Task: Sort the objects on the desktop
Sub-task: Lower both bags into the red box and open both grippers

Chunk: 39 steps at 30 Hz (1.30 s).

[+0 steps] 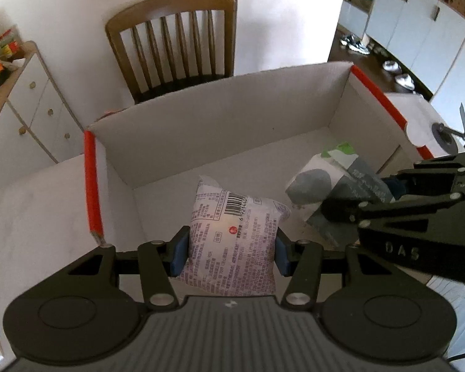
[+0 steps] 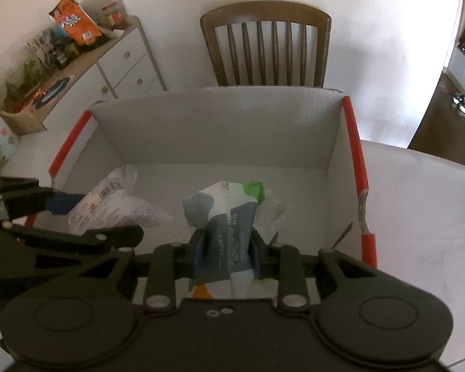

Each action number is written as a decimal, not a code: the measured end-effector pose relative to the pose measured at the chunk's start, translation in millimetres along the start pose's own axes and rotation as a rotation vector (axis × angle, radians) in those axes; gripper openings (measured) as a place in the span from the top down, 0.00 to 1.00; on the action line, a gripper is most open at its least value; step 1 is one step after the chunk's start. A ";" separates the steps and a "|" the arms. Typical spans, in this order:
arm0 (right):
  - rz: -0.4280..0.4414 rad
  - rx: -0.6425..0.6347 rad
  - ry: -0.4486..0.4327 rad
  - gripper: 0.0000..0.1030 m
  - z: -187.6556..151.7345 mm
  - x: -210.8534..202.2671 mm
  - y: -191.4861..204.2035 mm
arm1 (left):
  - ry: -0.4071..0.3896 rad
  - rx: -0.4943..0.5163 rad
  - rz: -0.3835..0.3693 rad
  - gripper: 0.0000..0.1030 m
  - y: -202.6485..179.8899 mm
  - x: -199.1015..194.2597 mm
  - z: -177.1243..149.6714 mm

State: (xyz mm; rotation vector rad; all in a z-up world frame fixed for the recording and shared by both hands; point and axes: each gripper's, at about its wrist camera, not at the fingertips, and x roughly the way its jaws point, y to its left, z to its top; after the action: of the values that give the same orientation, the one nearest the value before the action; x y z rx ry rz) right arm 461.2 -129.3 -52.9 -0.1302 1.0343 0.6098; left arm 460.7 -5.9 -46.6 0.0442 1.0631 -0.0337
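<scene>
one box point(image 1: 220, 117), two packets point(image 1: 232, 226), one chair point(image 1: 176, 46)

White box point(image 1: 220, 130), red edges point(image 1: 91, 186)

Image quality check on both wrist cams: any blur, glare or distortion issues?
Left wrist view: heavy fisheye bending of the white box; barcode on the snack packet is legible; the tissue pack is slightly smeared. Right wrist view: dimmer, tissue pack text soft, wall washed out.

Corrugated cardboard box point(image 1: 220, 124), matt white inside. Crinkly glossy plastic snack packet point(image 1: 232, 235). Soft plastic-wrapped tissue pack point(image 2: 223, 235). Varnished wooden chair point(image 1: 173, 49) behind the box.
</scene>
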 end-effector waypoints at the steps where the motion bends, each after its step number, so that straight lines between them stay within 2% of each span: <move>1: -0.001 -0.004 0.008 0.72 -1.3 2.2 0.2 | 0.014 0.008 -0.006 0.49 -0.9 3.1 0.8; 6: -0.035 -0.003 0.042 0.72 -6.2 11.1 -1.3 | 0.069 0.040 -0.021 0.49 -4.6 16.6 2.5; 18: -0.053 0.014 0.068 0.68 -10.9 15.8 -3.4 | 0.134 0.005 -0.032 0.48 -0.5 27.2 -0.9; 25: -0.053 0.034 0.070 0.65 -9.1 14.3 -4.0 | 0.124 -0.025 -0.047 0.41 4.1 17.9 -5.2; 27: -0.057 0.036 0.061 0.61 -8.5 11.1 -3.5 | 0.110 -0.033 -0.053 0.40 6.0 11.3 -5.8; 39: -0.045 0.050 0.000 0.59 -6.8 -22.1 2.7 | 0.022 -0.040 -0.056 0.39 -2.7 -35.6 3.0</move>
State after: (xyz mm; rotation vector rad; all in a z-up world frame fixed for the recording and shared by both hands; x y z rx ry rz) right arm 446.5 -138.8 -37.5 -0.1096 1.0427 0.5423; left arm 445.9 -8.5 -14.1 -0.0219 1.0870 -0.0626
